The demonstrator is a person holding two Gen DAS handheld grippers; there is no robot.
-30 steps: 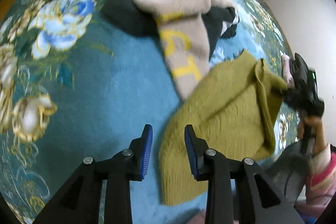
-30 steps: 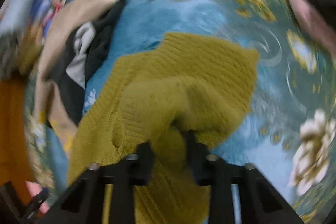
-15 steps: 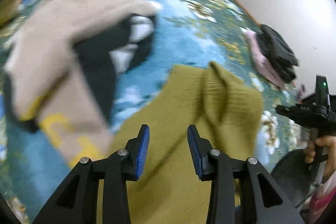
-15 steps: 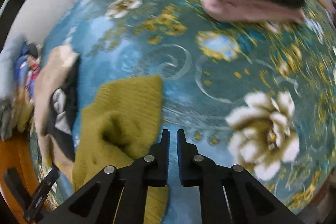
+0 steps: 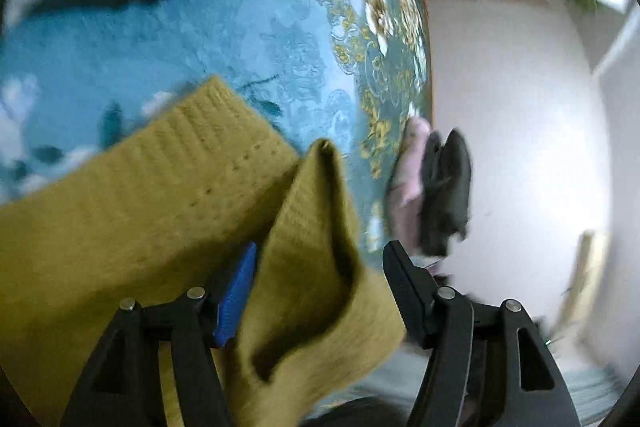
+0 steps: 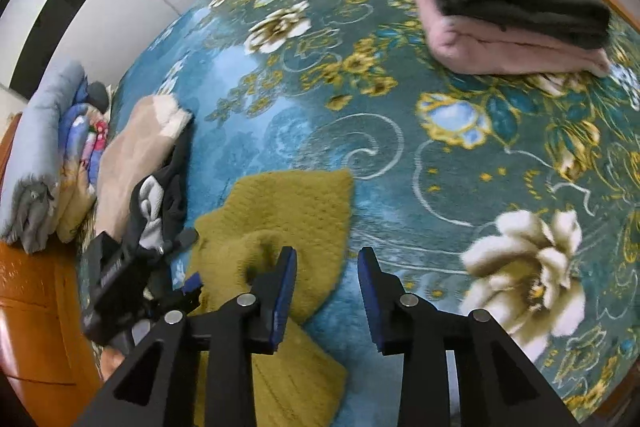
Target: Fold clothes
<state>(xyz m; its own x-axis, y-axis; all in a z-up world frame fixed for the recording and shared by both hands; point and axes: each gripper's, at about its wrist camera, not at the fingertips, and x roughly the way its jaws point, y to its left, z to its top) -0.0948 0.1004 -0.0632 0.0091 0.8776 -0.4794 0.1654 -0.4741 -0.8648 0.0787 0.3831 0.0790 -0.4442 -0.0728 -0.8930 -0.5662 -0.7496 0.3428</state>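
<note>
An olive-green knitted sweater (image 5: 168, 203) lies on the blue floral blanket (image 5: 168, 43). My left gripper (image 5: 320, 267) is open, and a raised fold of the sweater (image 5: 320, 235) stands between its fingers. In the right wrist view the sweater (image 6: 288, 211) lies just ahead and left of my right gripper (image 6: 326, 259), which is open and empty over the blanket (image 6: 400, 155). The left gripper also shows in the right wrist view (image 6: 192, 281) at the sweater's left edge.
A folded pink garment with a dark one on top (image 6: 508, 3) sits at the far right of the bed. A beige sweater and black clothes (image 6: 152, 163) lie in a heap at the left, beside rolled bedding (image 6: 44, 155). An orange wooden bed frame (image 6: 36, 307) borders the left.
My right gripper let go of the sweater, drew back, then opened. My left gripper opened wider and moved onto the sweater's raised fold.
</note>
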